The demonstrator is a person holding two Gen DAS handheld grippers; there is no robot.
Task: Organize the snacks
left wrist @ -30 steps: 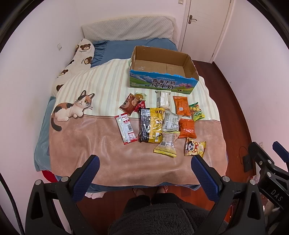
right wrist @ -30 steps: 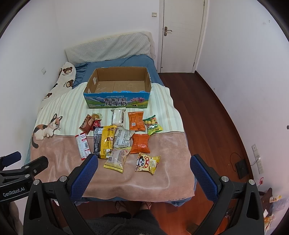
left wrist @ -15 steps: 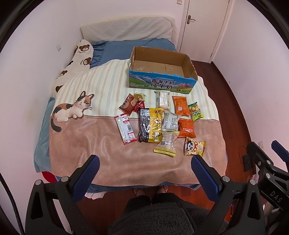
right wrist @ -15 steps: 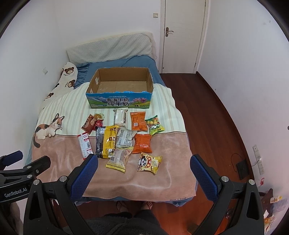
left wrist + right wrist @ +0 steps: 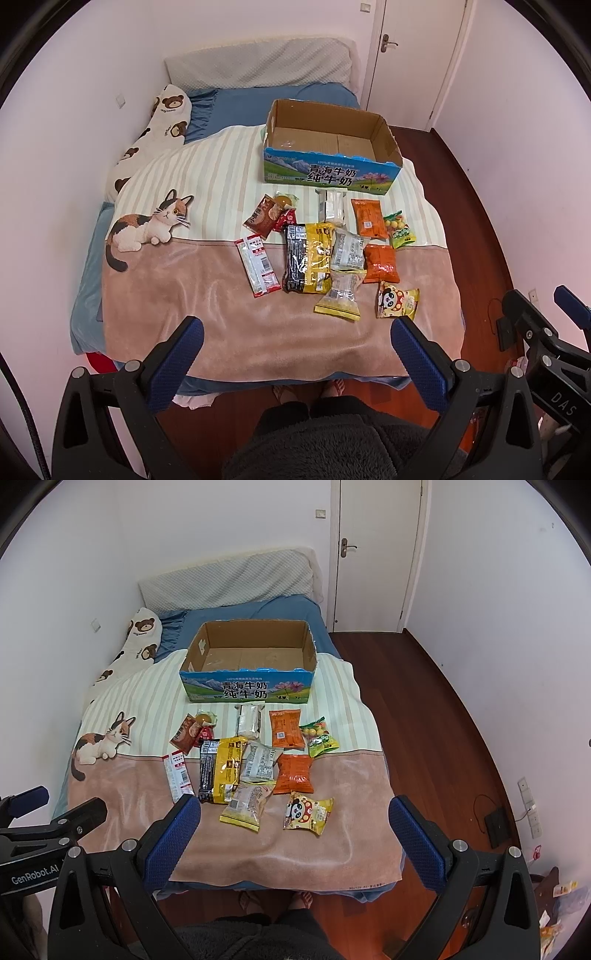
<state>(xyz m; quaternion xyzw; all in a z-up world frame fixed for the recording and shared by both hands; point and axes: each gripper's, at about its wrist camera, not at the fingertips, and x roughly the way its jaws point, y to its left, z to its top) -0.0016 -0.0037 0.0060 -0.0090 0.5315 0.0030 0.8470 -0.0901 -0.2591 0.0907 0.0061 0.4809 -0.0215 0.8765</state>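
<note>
Ahead of the left gripper (image 5: 295, 354), its blue pads spread wide and holding nothing, bare pink blanket (image 5: 166, 295) lies open up to the nearest packets. Straight ahead the yellow-edged packet (image 5: 341, 295) and, just right of it, the panda packet (image 5: 397, 303) stand first in the path; behind them the black-and-yellow bag (image 5: 306, 258) and orange packets crowd together, overlapping. Farther ahead the cardboard box (image 5: 328, 173) has an open top, with its near wall rising behind the snacks. The right gripper (image 5: 293, 830), also gaping, hovers off to the right, clear of the pile.
</note>
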